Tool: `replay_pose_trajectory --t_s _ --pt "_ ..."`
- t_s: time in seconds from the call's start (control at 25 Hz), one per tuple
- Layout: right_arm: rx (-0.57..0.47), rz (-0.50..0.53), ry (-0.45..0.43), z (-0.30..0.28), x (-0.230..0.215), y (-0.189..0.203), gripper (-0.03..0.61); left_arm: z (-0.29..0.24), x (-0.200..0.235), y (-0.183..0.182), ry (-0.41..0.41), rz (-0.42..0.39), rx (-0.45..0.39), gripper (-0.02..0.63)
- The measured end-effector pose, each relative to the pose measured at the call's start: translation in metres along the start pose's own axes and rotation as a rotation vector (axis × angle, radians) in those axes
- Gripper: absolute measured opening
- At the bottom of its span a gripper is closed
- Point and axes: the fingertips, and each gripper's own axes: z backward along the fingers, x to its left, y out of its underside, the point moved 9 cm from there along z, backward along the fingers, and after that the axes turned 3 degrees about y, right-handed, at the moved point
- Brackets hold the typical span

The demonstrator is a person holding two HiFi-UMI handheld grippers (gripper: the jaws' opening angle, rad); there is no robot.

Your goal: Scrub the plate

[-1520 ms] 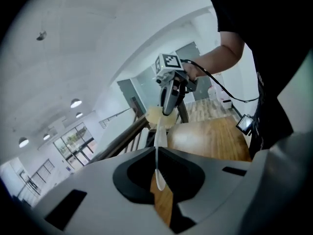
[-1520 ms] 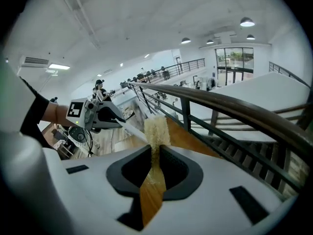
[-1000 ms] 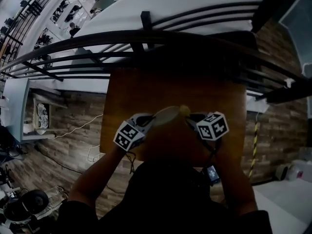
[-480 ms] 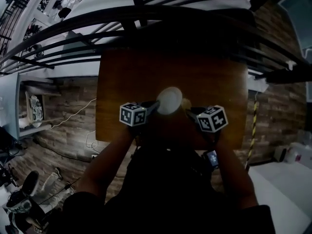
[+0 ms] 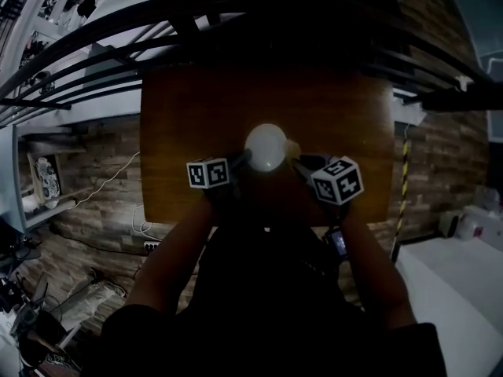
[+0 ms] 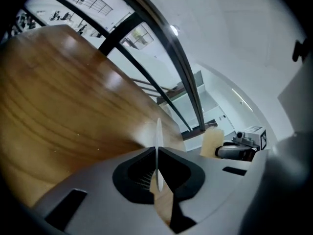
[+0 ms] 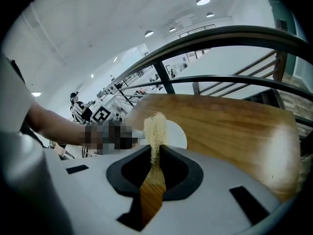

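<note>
A small white plate [image 5: 266,146] is held above the wooden table [image 5: 181,108], its round face turned up toward the head view. My left gripper [image 5: 240,162] is shut on the plate's left rim. In the left gripper view the plate [image 6: 158,141] shows edge-on between the closed jaws of the left gripper [image 6: 157,155]. My right gripper [image 5: 299,162] is shut on a yellow sponge [image 5: 292,149] that sits against the plate's right edge. In the right gripper view the sponge [image 7: 155,127] stands upright in the right gripper [image 7: 155,148], with the plate [image 7: 177,135] just behind it.
Black metal railings [image 5: 236,18] run along the table's far side, with a drop to a lower floor beyond. Brick-patterned flooring [image 5: 94,203] and a white cable lie left of the table. A person [image 7: 77,109] stands far off in the right gripper view.
The plate has turned from a tilted, half edge-on pose to showing its full round face. Both grippers have moved with it toward the table's middle.
</note>
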Motion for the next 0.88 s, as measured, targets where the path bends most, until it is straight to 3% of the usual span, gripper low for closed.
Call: replay_pose_trajectory --t_s 0.28,0.72,0.88 --pt "0.021 -0.014 -0.011 -0.002 -0.001 0.004 0.055 -0.015 0.017 0.012 -0.047 0.059 0.032 0.025" --pt "0.034 -0.045 -0.022 -0.003 -0.003 0.008 0.055 -0.031 0.026 0.01 -0.139 0.022 0.085 0.037" --pt "0.029 -0.054 -0.02 0.001 -0.005 0.01 0.055 -0.038 0.022 0.008 -0.146 0.001 0.11 0.094"
